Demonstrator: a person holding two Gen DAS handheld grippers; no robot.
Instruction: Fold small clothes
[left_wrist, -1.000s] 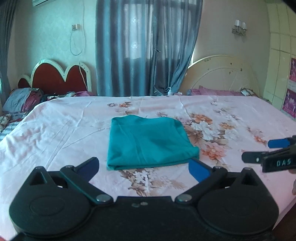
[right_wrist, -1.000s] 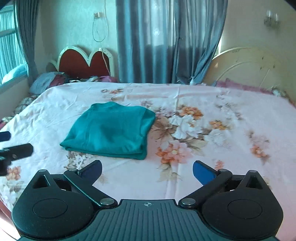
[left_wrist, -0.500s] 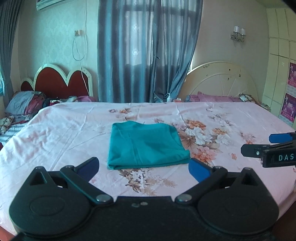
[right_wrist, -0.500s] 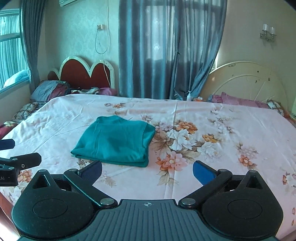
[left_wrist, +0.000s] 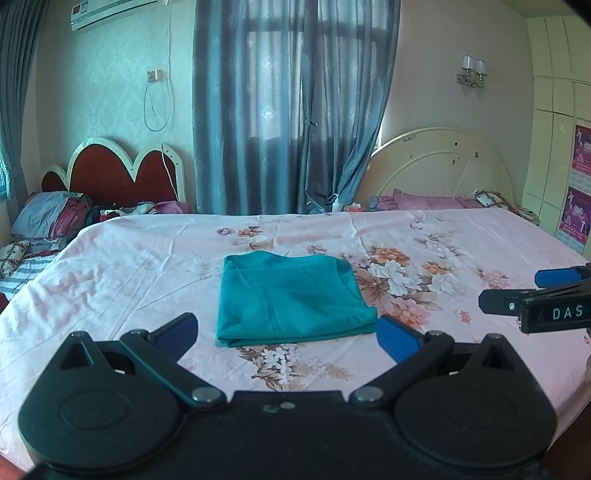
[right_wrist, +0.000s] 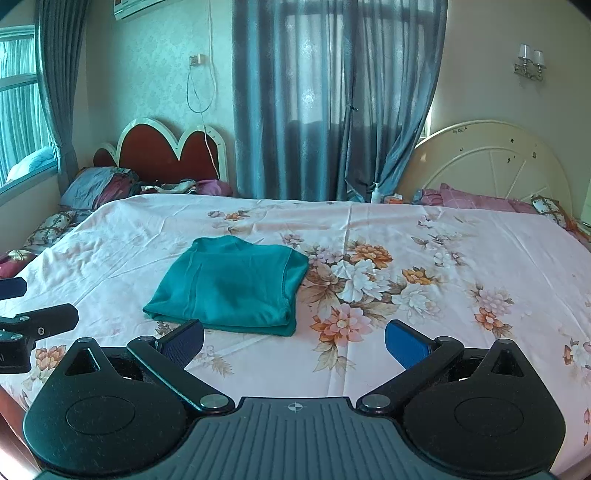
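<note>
Teal garment (left_wrist: 291, 297) is lying folded on the flowered bed (left_wrist: 461, 258), mid-sheet; left gripper (left_wrist: 286, 334) and right gripper (right_wrist: 293, 341) are hovering near it, fingers spread, holding nothing; cloth looking light, soft, floppy; layered near edge seeming the best pinch.

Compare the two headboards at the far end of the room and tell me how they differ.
The red headboard is dark red with a white scalloped rim; the cream headboard is pale all over. The red headboard's top has several humps; the cream headboard is one broad arch with radiating spokes and dark specks. Both stand against the far wall, either side of the curtains.
</note>
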